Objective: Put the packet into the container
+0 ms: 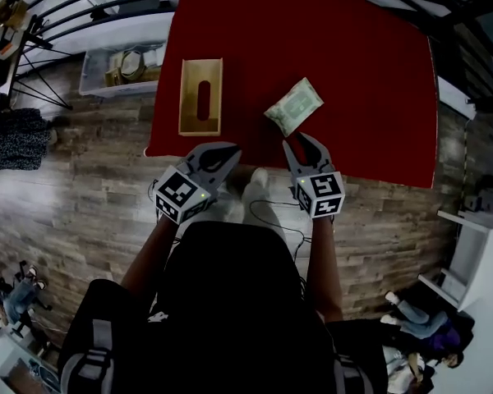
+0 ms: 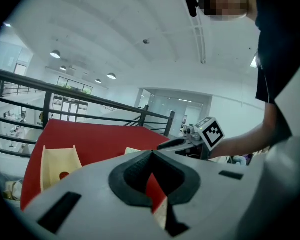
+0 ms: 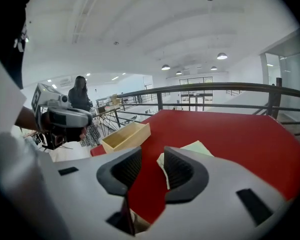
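A: What lies around the red table (image 1: pixel 353 72)?
B: Wood-plank floor (image 1: pixel 82 195). A clear bin (image 1: pixel 119 71) stands just beside the table's left edge, and a white shelf unit (image 1: pixel 476 257) well off its right edge.
A: And beyond?
B: A black railing (image 3: pixel 215 88), with a person (image 3: pixel 80 96) standing far off.

My left hand-held gripper (image 1: pixel 223 149) and right hand-held gripper (image 1: pixel 301 141) are matt grey plastic with ribbed black pads (image 3: pixel 179 171). The red table (image 1: pixel 353 80) looks like smooth matt cloth. The pale open wooden box (image 1: pixel 186 97) is unvarnished. The pale green packet (image 1: pixel 293 105) is crinkled, faintly shiny film.
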### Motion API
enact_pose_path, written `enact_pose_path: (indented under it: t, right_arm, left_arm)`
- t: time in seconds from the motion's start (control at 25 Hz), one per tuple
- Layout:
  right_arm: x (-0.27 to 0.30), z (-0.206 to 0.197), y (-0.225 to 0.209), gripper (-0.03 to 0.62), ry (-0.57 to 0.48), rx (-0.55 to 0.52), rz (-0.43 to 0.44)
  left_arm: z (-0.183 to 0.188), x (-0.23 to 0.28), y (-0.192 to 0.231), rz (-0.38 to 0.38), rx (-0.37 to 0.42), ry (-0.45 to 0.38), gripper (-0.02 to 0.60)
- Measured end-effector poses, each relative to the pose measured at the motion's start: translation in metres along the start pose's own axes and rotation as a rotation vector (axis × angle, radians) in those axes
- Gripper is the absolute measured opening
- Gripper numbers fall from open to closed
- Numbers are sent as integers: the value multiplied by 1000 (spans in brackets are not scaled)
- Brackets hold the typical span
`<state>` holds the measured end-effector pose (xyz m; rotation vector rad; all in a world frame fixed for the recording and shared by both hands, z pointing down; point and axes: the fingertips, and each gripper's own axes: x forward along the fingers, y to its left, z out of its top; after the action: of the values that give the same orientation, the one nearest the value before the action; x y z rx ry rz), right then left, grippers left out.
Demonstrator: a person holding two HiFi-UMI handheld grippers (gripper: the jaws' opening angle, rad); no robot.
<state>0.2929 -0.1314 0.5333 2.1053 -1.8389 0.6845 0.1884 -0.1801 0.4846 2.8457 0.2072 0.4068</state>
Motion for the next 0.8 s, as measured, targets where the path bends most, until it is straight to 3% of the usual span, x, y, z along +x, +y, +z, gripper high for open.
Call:
enact_pose_path:
  t: [0.24, 0.28, 0.36, 0.4, 0.6, 0.8]
  right_arm:
    - [-7, -3, -50, 142, 120, -235, 92]
    - [-6, -2, -60, 147, 143, -283, 121]
    - [0, -1, -76, 156, 195, -393, 185]
    - [5, -2, -83, 168, 232, -462, 220]
    - [26, -25, -107, 283, 466, -841, 423]
    - [50, -41, -110, 358, 585, -1092, 605]
  left_arm:
    - [-12, 58, -11, 29, 5, 83, 10]
    - [-16, 70, -13, 38, 6, 106, 36]
    - [-26, 94, -13, 55, 8, 156, 200]
    - [-30, 105, -12, 70, 15, 179, 241]
    - [-59, 152, -10, 170, 81, 311, 368]
    - [-76, 171, 3, 235, 100, 379, 446]
